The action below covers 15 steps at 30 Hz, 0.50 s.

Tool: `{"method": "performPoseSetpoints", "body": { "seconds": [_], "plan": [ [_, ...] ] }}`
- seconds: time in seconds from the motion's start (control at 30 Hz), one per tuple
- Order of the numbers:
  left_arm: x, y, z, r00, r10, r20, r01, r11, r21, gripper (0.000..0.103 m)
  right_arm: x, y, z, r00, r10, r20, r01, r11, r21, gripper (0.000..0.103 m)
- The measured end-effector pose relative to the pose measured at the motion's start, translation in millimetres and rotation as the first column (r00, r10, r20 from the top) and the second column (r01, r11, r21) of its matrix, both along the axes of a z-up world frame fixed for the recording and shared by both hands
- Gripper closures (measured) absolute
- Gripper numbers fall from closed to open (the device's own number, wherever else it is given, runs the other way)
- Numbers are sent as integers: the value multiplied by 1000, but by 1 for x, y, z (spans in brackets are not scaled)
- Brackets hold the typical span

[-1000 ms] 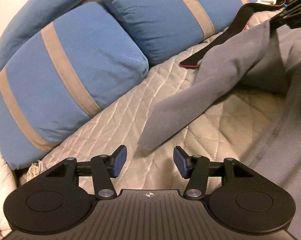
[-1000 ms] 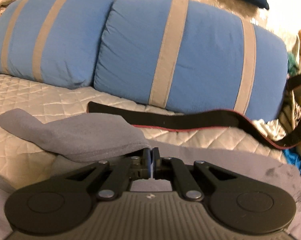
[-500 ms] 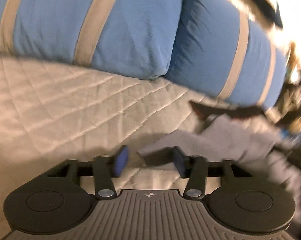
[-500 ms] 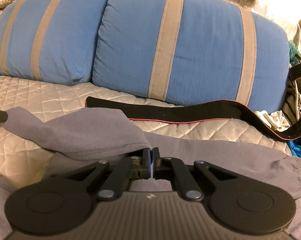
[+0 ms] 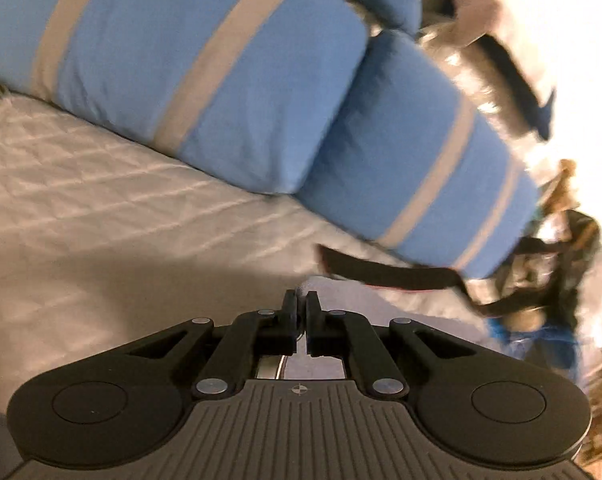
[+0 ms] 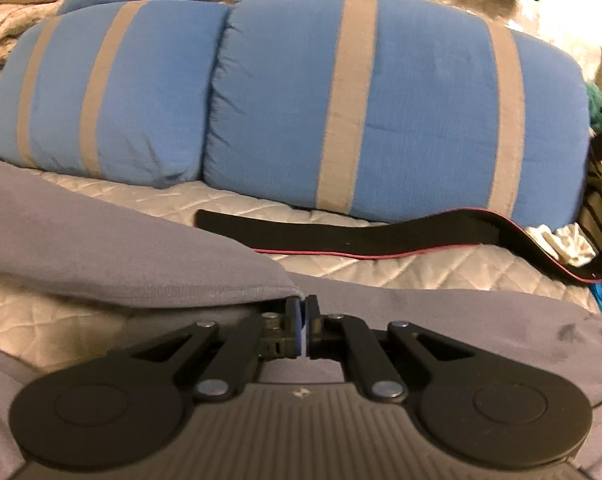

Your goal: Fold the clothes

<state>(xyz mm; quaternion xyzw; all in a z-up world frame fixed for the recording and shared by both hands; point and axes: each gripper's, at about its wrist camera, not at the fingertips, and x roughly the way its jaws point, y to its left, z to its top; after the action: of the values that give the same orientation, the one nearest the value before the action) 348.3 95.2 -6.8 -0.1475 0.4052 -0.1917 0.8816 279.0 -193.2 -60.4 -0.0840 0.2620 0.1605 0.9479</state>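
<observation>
A grey garment (image 6: pixel 461 320) lies on the quilted bedspread (image 6: pixel 421 272). Its long sleeve (image 6: pixel 121 248) stretches off to the left edge of the right wrist view. My right gripper (image 6: pixel 302 308) is shut on the garment where the sleeve folds back over the body. In the blurred left wrist view, my left gripper (image 5: pixel 299 300) is closing its jaws the last bit on the sleeve's tip. A little grey cloth (image 5: pixel 381 304) shows at the fingertips and to their right, lifted above the bedspread (image 5: pixel 101 200).
Two blue pillows with tan stripes (image 6: pixel 421 112) (image 5: pixel 181 60) lie along the back of the bed. A black strap with a red edge (image 6: pixel 361 236) (image 5: pixel 389 272) lies in front of them. Loose clothes and clutter (image 5: pixel 553 288) pile up at the right.
My left gripper went from open around the sleeve tip to shut on it, then rose and rolled. In the right wrist view the sleeve is drawn out to the left. My right gripper stayed put.
</observation>
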Motion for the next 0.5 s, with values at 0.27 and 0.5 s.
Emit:
{"method": "performPoseSetpoints", "body": {
  "seconds": [0.27,0.5],
  "plan": [
    [33,-1,-73,996,81,-28,-75,981,180,99,-10,18,-5,995,94,21,-93,995,-39,101],
    [52,-14,-80,997,76,2,-73,948,310,94,-15,22,-7,991,132,30,-131,991,-37,87]
  ]
}}
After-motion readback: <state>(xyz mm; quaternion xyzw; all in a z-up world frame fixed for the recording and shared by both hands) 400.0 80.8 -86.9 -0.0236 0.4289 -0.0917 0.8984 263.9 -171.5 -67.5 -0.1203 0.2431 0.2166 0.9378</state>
